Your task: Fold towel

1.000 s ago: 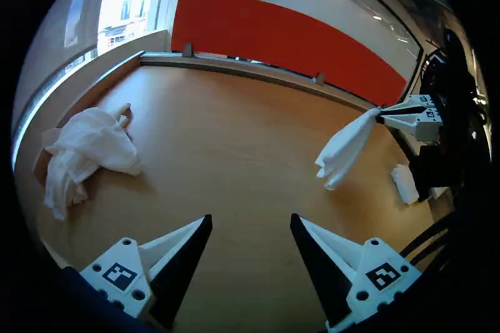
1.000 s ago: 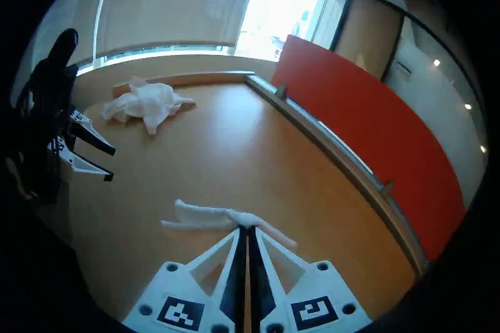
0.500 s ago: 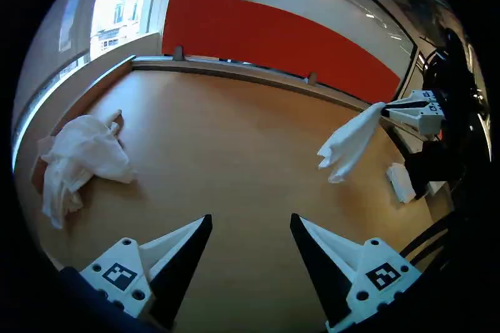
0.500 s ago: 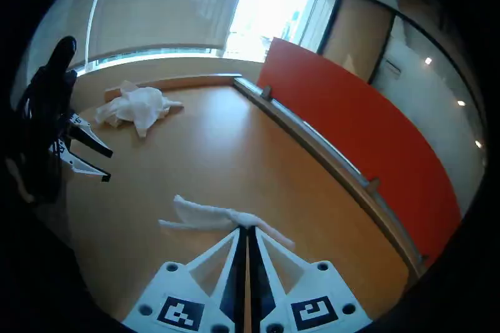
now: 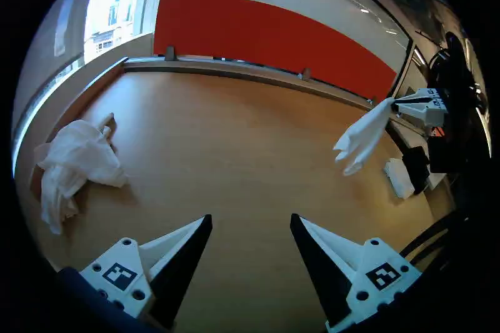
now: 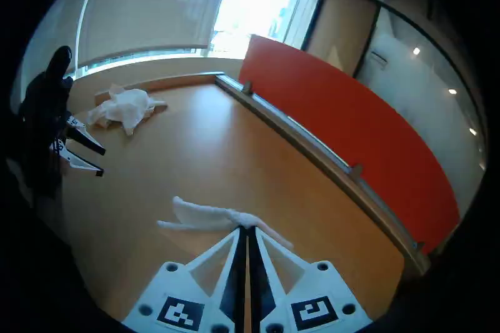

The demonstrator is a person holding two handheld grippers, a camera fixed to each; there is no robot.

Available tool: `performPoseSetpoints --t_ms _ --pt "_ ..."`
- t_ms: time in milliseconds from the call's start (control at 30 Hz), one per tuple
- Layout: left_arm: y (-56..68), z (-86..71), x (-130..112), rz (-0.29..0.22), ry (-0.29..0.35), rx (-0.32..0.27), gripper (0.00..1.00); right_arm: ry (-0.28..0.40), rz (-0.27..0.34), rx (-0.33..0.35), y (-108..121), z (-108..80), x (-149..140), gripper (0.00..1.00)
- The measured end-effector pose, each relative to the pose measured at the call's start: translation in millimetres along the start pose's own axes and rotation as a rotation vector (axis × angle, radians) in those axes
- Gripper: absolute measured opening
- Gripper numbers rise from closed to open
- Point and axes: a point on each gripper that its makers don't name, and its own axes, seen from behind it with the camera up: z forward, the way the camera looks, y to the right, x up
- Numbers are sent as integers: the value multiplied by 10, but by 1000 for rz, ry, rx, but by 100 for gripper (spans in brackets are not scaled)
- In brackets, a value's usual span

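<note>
white towel hangs limp and bunched, one end pinched in right claw

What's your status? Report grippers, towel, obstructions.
Left gripper open, empty. Right gripper shut on towel, which hangs bunched, unfolded. Second crumpled cloth at far corner of table, apart from both grippers.

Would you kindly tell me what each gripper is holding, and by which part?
The right gripper pinches a white towel by its top end; the rest hangs free. The left gripper is open and holds nothing.
</note>
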Motion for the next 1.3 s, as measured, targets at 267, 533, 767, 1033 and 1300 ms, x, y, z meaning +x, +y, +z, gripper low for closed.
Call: performPoseSetpoints --t_ms 267,533,767,1033,1300 --pt "45 65 4 16 -9 9 93 -25 20 -31 322 -188 -287 2" --pt "96 118 14 24 -18 21 93 -39 60 -57 651 -353 -563 2" --pt "134 163 14 37 -27 34 93 -52 90 -85 970 -486 -785 2" --pt "163 207 35 44 -35 46 93 -94 90 -124 1360 -653 -1095 2" --pt "190 248 85 51 -38 56 93 -125 106 -164 1726 -828 -1359 2"
